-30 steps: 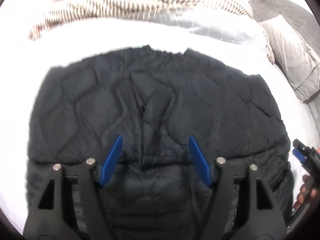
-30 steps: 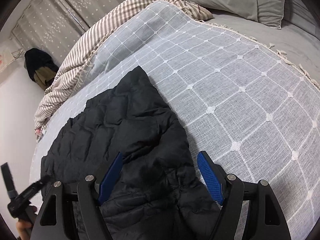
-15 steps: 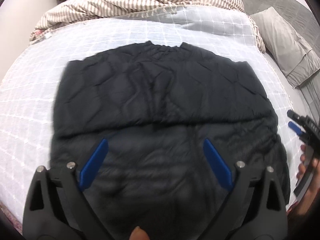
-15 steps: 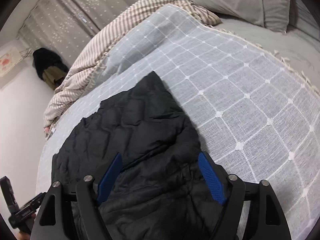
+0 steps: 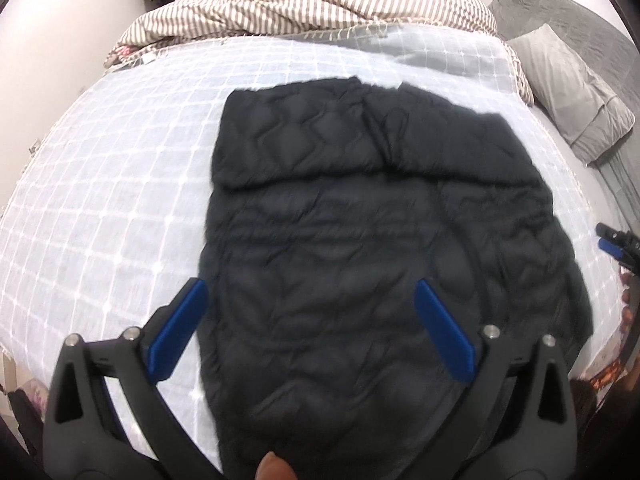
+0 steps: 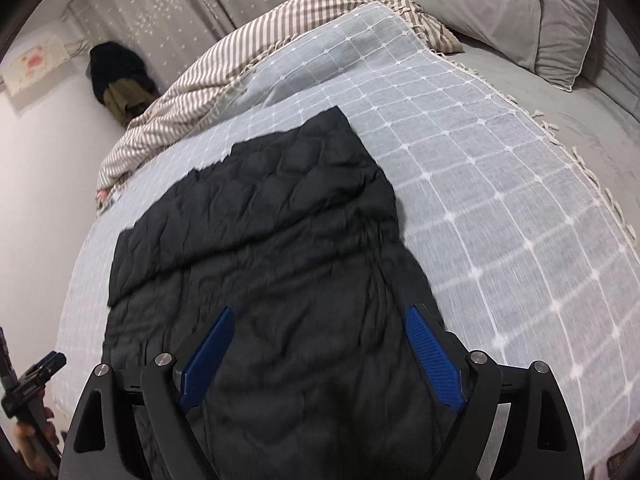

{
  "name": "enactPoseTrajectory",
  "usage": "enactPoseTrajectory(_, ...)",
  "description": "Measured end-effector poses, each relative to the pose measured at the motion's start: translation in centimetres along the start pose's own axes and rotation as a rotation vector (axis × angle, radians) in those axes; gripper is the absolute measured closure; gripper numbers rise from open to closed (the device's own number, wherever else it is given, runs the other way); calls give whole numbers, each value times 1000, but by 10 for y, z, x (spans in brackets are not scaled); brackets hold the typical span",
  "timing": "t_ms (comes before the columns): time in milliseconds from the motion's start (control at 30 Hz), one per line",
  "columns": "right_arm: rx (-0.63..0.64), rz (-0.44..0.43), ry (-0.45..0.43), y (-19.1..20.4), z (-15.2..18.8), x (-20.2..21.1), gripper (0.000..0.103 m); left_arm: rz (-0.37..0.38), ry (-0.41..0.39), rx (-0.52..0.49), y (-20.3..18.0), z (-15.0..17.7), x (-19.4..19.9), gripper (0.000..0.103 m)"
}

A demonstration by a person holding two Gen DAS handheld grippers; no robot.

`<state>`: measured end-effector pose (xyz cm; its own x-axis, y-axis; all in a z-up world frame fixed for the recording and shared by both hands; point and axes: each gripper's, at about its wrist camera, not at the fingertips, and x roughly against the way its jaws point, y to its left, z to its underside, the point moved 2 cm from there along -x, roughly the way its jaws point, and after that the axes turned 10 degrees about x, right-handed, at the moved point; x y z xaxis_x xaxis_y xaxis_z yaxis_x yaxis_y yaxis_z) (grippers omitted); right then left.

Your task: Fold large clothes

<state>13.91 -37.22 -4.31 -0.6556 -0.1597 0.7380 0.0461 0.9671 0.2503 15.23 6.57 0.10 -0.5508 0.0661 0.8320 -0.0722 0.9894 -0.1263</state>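
Note:
A large black quilted jacket lies spread on the bed, its far part folded over with a crease running across it. It also shows in the right wrist view. My left gripper is open and empty, held above the jacket's near part. My right gripper is open and empty, above the jacket's near right side. The right gripper's tip shows at the right edge of the left wrist view; the left gripper shows at the lower left of the right wrist view.
A pale blue checked bedspread covers the bed. A striped blanket is bunched at the far side. Grey pillows lie at the right. Clothes hang by the curtain.
Both grippers have pulled back and risen from the jacket, so more of the bed shows. The left gripper's jaws have opened wider. The jacket lies flat with its fold in place.

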Motion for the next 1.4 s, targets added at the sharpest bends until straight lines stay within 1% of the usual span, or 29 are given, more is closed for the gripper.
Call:
enactPoseTrajectory(100,10,8,9,0,20,10,13,-3,12,17,17,17,4,1)
enactPoseTrajectory(200,9,15,17,-3,41,17,13,22,29,47,34,33,7,1)
enactPoseTrajectory(367,5,1,57,-16,78,20,13,25,65,75,53,57,4,1)
enactPoseTrajectory(467,-2,1,88,-28,96,18,13,30,106,100,65,73,-4,1)
enactPoseTrajectory(567,-35,-27,109,-41,109,17,13,31,151,124,77,87,-14,1)
enactPoseTrajectory(667,-59,-53,121,-51,117,16,13,38,184,143,84,94,-21,1)
enactPoseTrajectory(833,-149,-176,119,-73,123,17,13,94,235,183,91,103,-32,1)
enactPoseTrajectory(867,-160,-185,120,-75,123,17,13,98,246,192,93,105,-35,1)
enactPoseTrajectory(967,-182,-165,126,-84,126,17,13,99,269,216,98,109,-43,1)
enactPoseTrajectory(1033,-177,-176,132,-86,128,14,13,104,284,222,101,112,-48,1)
enactPoseTrajectory(1167,-203,-202,176,-88,133,-2,13,124,327,246,107,115,-60,1)
enactPoseTrajectory(1267,-188,-198,167,-84,134,-9,12,132,352,252,110,120,-68,1)
enactPoseTrajectory(1400,-192,-198,164,-85,135,-12,12,129,356,232,109,123,-68,1)
